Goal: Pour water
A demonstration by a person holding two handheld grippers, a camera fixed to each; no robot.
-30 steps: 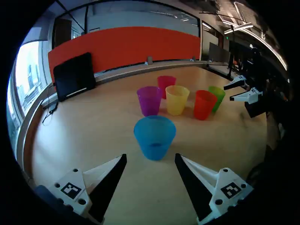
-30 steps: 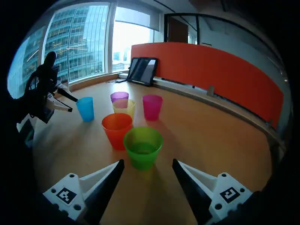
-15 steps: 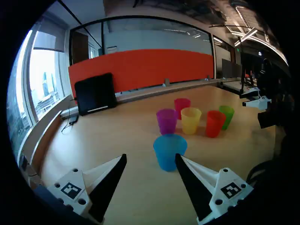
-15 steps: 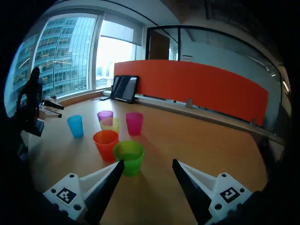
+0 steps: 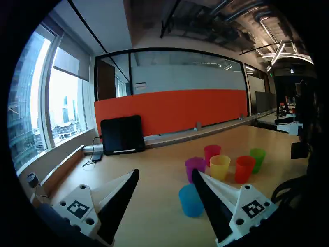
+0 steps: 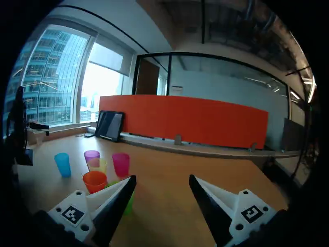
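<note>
The left gripper's (image 5: 164, 171) jaws stand wide apart above the wooden table (image 5: 152, 164). At 5 o'clock in the view a blue cup (image 5: 189, 201) stands on the table, its right side hidden behind one finger. From it, a purple cup (image 5: 193, 166) stands at 12 o'clock. A pink cup (image 5: 212, 151) and a yellow cup (image 5: 219, 166) stand at 1 o'clock. An orange cup (image 5: 244, 168) and a green cup (image 5: 258, 158) stand at 2 o'clock. A dark screen (image 5: 122, 134) leans at 11 o'clock before an orange partition (image 5: 177, 111).

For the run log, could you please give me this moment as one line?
left gripper: open, empty | right gripper: open, empty | blue cup: upright on table, ungripped
</note>
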